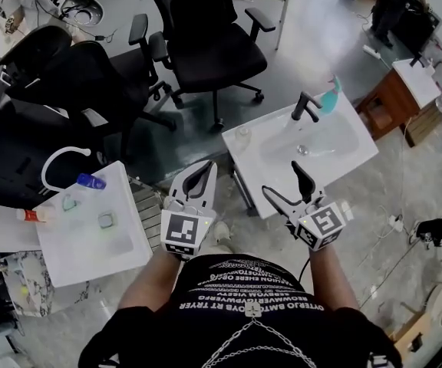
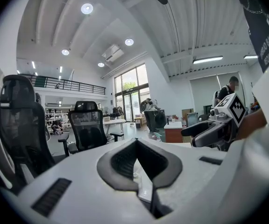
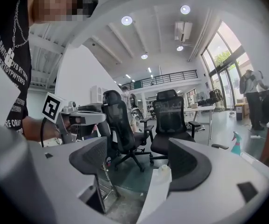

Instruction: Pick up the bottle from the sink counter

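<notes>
A small clear bottle (image 1: 242, 135) stands upright on the left corner of the white sink counter (image 1: 344, 156). A teal spray bottle (image 1: 330, 98) stands behind the black faucet (image 1: 305, 106). My left gripper (image 1: 203, 169) hovers short of the counter's left edge, its fingertips together and nothing held. The right gripper (image 1: 290, 190) is open over the counter's front edge. In the right gripper view the small bottle (image 3: 164, 169) shows between the spread jaws of the right gripper (image 3: 141, 167), some way ahead, and the spray bottle (image 3: 236, 143) is at the right.
Black office chairs (image 1: 206, 37) crowd the floor behind the sink. A second white counter (image 1: 121, 244) at the left carries a blue-capped bottle (image 1: 90, 181) and a red-capped one (image 1: 33, 215). A wooden cabinet (image 1: 394, 102) stands right of the sink.
</notes>
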